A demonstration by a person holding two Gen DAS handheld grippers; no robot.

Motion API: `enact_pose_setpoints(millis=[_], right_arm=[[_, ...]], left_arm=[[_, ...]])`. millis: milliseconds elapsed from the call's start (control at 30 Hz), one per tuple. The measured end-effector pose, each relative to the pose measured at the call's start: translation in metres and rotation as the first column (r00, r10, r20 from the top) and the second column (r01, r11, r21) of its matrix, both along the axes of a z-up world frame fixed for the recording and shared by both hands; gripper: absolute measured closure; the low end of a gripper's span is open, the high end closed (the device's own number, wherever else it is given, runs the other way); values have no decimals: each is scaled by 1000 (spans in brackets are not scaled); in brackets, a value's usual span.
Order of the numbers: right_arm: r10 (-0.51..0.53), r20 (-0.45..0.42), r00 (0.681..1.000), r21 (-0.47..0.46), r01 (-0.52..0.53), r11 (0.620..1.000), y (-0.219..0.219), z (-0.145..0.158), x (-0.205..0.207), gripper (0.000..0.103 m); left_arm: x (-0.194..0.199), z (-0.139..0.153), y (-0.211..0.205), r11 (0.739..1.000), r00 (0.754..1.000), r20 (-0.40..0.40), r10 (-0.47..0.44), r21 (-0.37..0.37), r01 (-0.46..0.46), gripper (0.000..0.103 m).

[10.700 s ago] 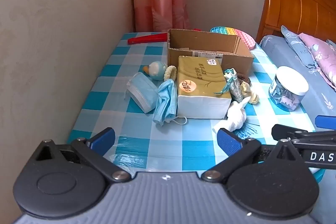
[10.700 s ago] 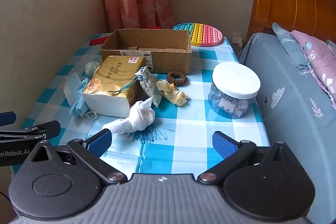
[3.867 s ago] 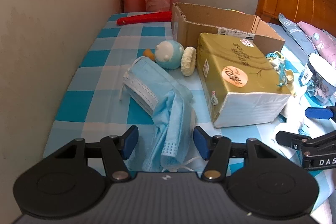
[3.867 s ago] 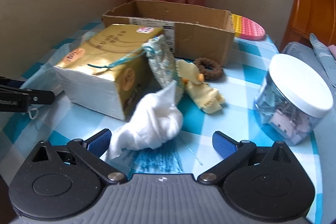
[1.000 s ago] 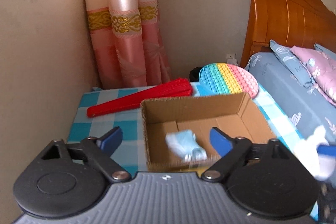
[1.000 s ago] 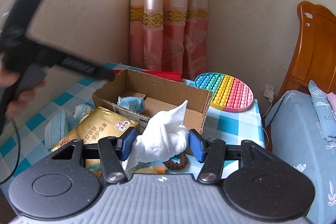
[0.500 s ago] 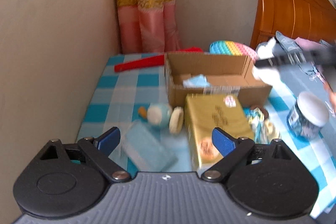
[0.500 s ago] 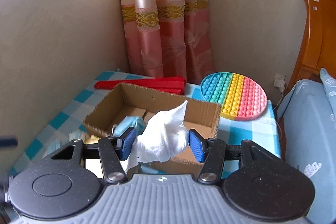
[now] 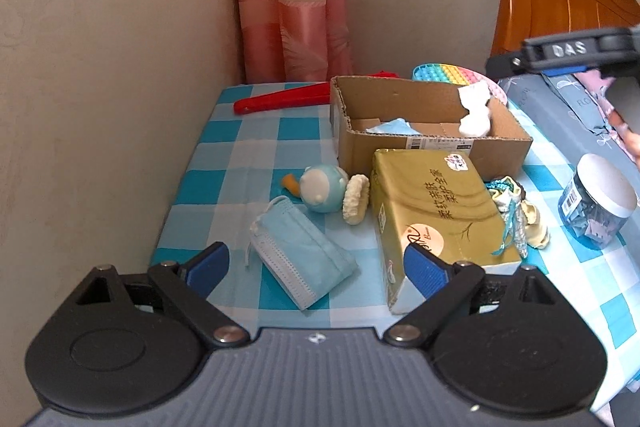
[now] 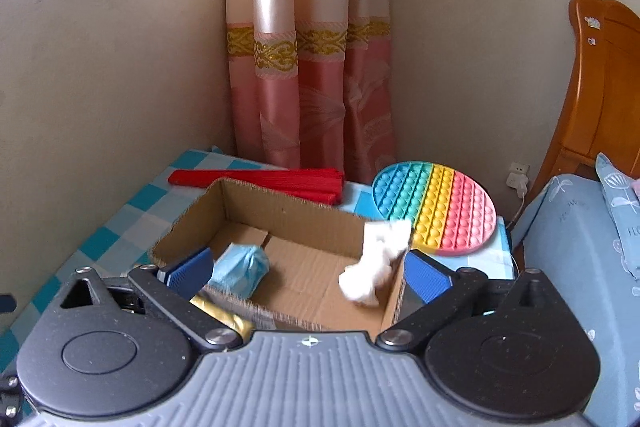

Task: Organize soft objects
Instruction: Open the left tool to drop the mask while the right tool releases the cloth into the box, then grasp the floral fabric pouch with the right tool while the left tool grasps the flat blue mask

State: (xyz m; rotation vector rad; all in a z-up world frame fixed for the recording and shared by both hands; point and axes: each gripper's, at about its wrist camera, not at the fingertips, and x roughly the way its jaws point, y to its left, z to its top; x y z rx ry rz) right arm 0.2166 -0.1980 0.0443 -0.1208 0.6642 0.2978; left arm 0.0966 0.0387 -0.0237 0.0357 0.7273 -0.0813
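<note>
A brown cardboard box (image 9: 508, 146) (image 10: 296, 215) stands at the back of the checked table. A crumpled blue mask (image 10: 240, 269) (image 9: 390, 126) lies inside it. A white cloth (image 10: 376, 263) (image 9: 474, 111) is at the box's right wall, below my open right gripper (image 10: 306, 275), which hovers over the box. My left gripper (image 9: 316, 267) is open and empty above the table's near edge. Just beyond it lies a folded blue mask (image 9: 304, 259). A blue plush ball (image 9: 324, 189), a cream scrunchie (image 9: 356, 199) and a drawstring pouch (image 9: 508, 203) lie around a gold tissue pack (image 9: 436, 211).
A red folded fan (image 10: 260, 181) (image 9: 280, 99) and a rainbow pop-it disc (image 10: 436, 207) lie behind the box. A clear jar (image 9: 598, 203) with a white lid stands at the right. A wall runs along the left, a curtain in the corner, a bed on the right.
My right gripper has opened over the box and let go of the white cloth, which has dropped into it. My left gripper has moved back from the box toward the folded mask.
</note>
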Motion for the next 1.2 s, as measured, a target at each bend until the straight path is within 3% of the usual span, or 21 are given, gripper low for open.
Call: enact_pose_setpoints(millis=[467, 667, 1200], right_arm=[[-16, -101, 995, -87, 7, 996, 1, -42, -21, 0], [-12, -77, 997, -181, -2, 983, 9, -57, -29, 0], [17, -117, 993, -259, -48, 965, 4, -73, -86, 0]], left_arm=[[-5, -12, 7, 1000, 1000, -22, 7, -12, -7, 9], [-6, -16, 7, 1000, 999, -36, 4, -2, -4, 9], [-11, -21, 2, 1000, 998, -51, -29, 0, 29, 9]])
